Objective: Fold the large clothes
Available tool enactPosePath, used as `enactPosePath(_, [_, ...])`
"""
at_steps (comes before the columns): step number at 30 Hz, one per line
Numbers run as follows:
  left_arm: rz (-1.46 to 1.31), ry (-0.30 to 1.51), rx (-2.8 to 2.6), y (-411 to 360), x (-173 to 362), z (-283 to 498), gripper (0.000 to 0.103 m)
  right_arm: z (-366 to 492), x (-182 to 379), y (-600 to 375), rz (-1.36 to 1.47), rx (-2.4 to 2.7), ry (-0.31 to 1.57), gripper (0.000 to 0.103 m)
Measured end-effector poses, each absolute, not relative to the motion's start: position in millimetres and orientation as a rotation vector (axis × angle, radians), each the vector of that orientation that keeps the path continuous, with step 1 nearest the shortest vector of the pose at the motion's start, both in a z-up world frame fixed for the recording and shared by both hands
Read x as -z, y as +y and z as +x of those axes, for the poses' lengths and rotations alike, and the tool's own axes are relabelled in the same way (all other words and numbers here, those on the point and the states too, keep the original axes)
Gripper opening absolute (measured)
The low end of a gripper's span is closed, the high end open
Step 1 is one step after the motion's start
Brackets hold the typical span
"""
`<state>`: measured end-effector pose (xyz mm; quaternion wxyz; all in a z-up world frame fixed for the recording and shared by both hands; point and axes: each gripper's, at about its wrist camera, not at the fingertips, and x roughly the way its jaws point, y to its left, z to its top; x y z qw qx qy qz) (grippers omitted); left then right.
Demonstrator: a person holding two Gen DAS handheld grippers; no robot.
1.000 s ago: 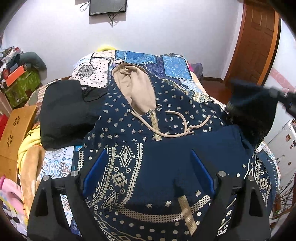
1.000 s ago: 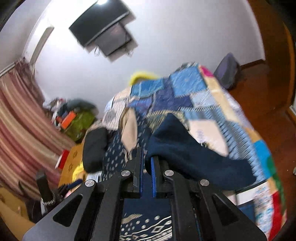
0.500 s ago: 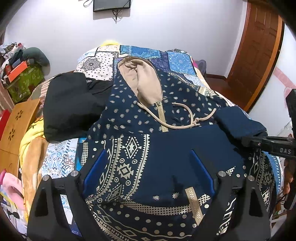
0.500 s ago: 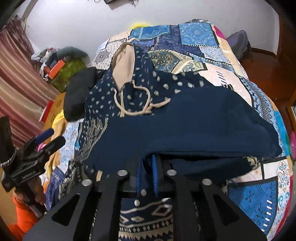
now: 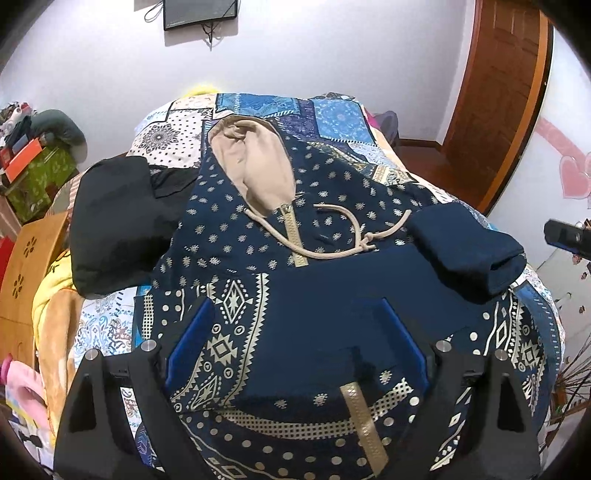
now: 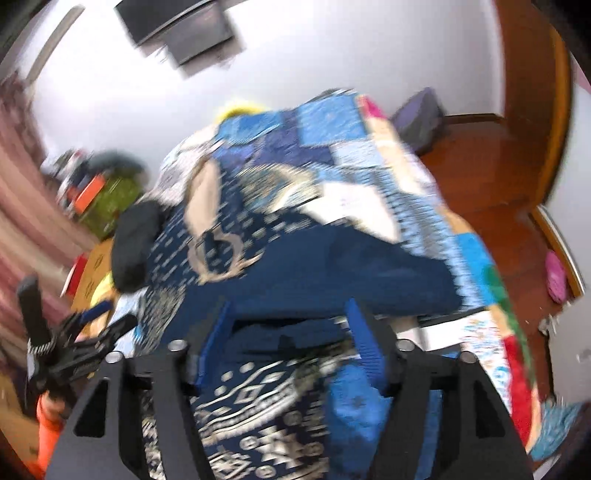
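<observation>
With the sleeve (image 5: 465,254) folded across the hoodie (image 5: 258,236) on the bed (image 5: 332,110): right gripper (image 6: 291,347) fingers just opened, nothing clamped | left gripper (image 5: 295,343) fingers apart, empty | next, likely: the other sleeve at left

We are in a home bedroom. A bed (image 5: 340,114) with a blue patchwork quilt fills most of our view, clothes laid out on it. A dark television (image 5: 199,13) hangs on the white wall (image 5: 332,48) above the bed's far end, a wooden door (image 5: 506,92) stands at the right, and piled belongings (image 5: 33,162) crowd the left corner beside a striped curtain (image 6: 26,206).
</observation>
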<state>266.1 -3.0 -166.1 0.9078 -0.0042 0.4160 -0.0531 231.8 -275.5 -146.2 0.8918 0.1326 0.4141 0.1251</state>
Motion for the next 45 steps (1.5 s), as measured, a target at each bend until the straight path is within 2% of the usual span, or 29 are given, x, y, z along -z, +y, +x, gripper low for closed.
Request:
enactPosePath(12, [-0.002, 0.888, 0.113, -11.6, 174.0, 273.7, 0.09, 261.4, 218.9, -345.3, 0.703, -0.12, 1.002, 0.061])
enactPosePath(23, [-0.047, 0.912, 0.1, -5.0, 179.6, 279.9, 0.09, 284.5, 255.1, -369.2, 0.957, -0.121, 1.014, 0.06])
enactPosePath(24, [-0.047, 0.911, 0.098, -4.4, 179.4, 279.5, 0.09, 285.0, 253.1, -369.9, 0.952, -0.111, 1.0, 0.054])
enactPosePath(25, [-0.047, 0.91, 0.097, -4.0, 179.3, 279.2, 0.09, 284.3, 251.0, -369.9, 0.941, -0.103, 0.989, 0.041])
enactPosePath(26, [-0.046, 0.908, 0.096, -3.5, 179.1, 278.7, 0.09, 284.1, 248.8, -370.0, 0.928, -0.095, 0.978, 0.034])
enactPosePath(27, [-0.047, 0.906, 0.093, -2.5, 178.5, 278.1, 0.09, 284.4, 246.6, -369.5, 0.91, -0.094, 0.97, 0.022])
enactPosePath(30, [-0.052, 0.898, 0.089, 1.2, 176.7, 276.0, 0.09, 283.2, 234.9, -366.5, 0.874, -0.11, 0.929, 0.013])
enactPosePath(37, [-0.065, 0.866, 0.072, 14.5, 167.9, 266.2, 0.09, 275.8, 169.5, -333.5, 0.681, -0.209, 0.806, 0.011])
enactPosePath(45, [-0.108, 0.815, 0.035, 46.5, 154.8, 248.1, 0.09, 260.4, 94.7, -237.6, 0.398, -0.429, 0.712, 0.011])
